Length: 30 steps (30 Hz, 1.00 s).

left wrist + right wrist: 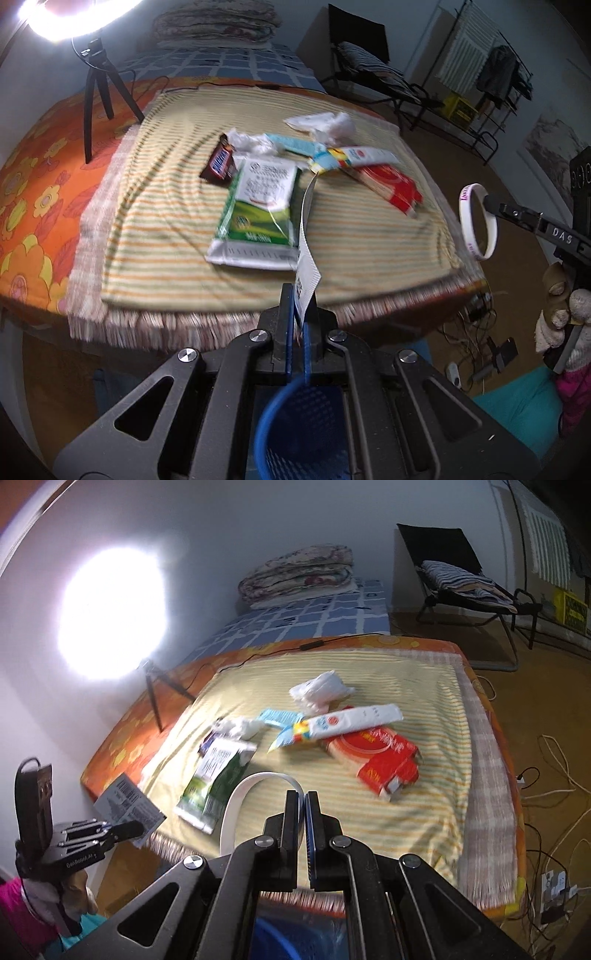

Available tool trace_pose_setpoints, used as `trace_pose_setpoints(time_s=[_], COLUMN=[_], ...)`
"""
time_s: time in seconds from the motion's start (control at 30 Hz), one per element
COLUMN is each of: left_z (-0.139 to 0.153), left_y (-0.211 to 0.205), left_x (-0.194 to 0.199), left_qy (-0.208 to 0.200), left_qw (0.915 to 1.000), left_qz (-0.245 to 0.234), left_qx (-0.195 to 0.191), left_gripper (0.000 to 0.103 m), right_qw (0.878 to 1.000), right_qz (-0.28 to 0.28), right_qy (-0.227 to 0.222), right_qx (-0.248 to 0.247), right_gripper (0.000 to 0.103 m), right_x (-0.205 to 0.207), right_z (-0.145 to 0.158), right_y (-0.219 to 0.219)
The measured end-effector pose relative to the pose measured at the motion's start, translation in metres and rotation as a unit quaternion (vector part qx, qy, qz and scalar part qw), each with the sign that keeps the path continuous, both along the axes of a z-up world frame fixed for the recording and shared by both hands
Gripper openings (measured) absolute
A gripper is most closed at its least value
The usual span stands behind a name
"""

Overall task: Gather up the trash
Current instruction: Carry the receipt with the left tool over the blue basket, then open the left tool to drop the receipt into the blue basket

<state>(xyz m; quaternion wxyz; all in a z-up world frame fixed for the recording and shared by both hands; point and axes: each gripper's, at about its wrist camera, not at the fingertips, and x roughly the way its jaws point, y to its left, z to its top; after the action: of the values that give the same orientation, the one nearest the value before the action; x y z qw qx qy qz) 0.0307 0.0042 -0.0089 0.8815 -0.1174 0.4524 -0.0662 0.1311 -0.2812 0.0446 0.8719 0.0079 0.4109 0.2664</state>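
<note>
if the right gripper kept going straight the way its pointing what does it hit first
Likely the striped yellow cloth on the bed, in the bare patch between the green-and-white packet and the red box. The right gripper is shut on a white wristband; depth is uncertain.

Letters "DAS" in white on the black arm of the right gripper (487, 201); "GenRobot.AI" in small white print on the body of the left gripper (138, 827); print on the green-and-white packet (258, 206), the candy bar wrapper (220, 162) and the wristband (477, 221) blurred past reading.
</note>
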Motion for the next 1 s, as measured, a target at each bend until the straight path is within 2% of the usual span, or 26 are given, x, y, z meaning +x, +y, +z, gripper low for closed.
trace_pose_setpoints(time_s=[0.4,0.8,1.0], left_z=[-0.029,-0.069,-0.078], left_y=[-0.034,-0.06,-0.069], left_x=[-0.05,-0.078,-0.086], left_qy=[0.035,0.091,0.101], left_qw=[0.9983,0.9926,0.9905], left_qz=[-0.047,-0.079,-0.092], left_qx=[-0.004,-0.014,-0.008], left_gripper=[0.001,0.001,0.001], right_qw=[0.998,0.995,0.993], right_qz=[0.034,0.059,0.066], right_qy=[0.036,0.063,0.075], right_qx=[-0.023,-0.05,-0.055], right_gripper=[0.001,0.001,0.005], right_x=[-0.085,-0.122,-0.128], right_z=[-0.047,-0.085,-0.094], right_y=[-0.006,-0.001,0.003])
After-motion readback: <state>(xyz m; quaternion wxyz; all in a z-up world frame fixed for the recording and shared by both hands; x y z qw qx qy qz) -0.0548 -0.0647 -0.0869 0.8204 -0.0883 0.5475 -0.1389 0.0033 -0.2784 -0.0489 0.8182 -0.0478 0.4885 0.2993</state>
